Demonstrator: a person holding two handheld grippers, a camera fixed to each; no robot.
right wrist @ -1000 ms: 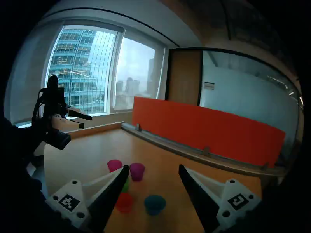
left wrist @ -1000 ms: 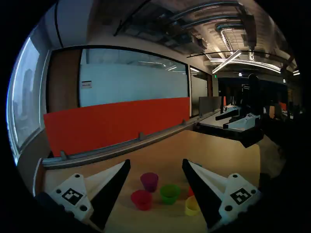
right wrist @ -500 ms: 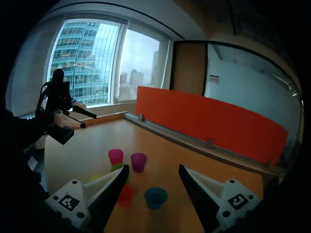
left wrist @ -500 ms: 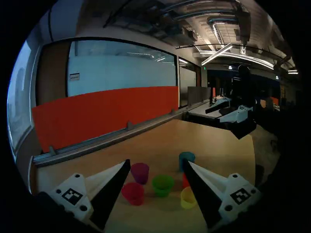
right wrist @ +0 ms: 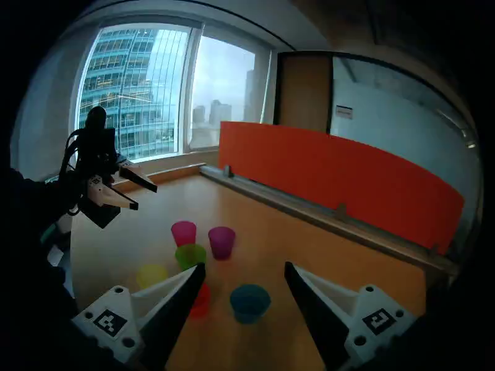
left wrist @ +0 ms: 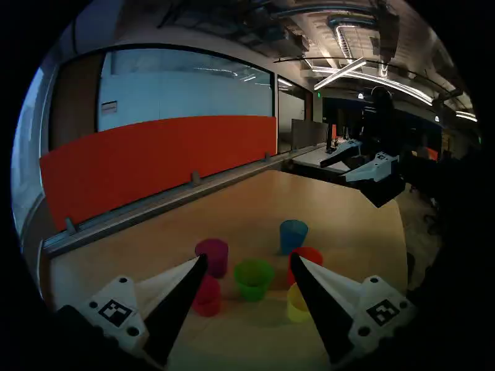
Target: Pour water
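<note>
- Wooden table (left wrist: 185, 229) carries six coloured cups (left wrist: 253, 279), clustered just ahead of your left gripper (left wrist: 246, 256).
- Your right gripper (right wrist: 242, 265) hovers near them; both grippers' jaws gape wide, empty.

Pink cup (right wrist: 184, 233), purple cup (right wrist: 221, 242), green cup (right wrist: 190, 255), yellow cup (right wrist: 151, 274), red cup (right wrist: 201, 298), teal cup (right wrist: 250, 302), all plain. Table (right wrist: 297, 241) light wood-tan. Partition (right wrist: 346, 167) orange-red. Right gripper (right wrist: 243, 267): wht fingers (right wrist: 334, 303), blk inner faces, b/w square-code tags.
</note>
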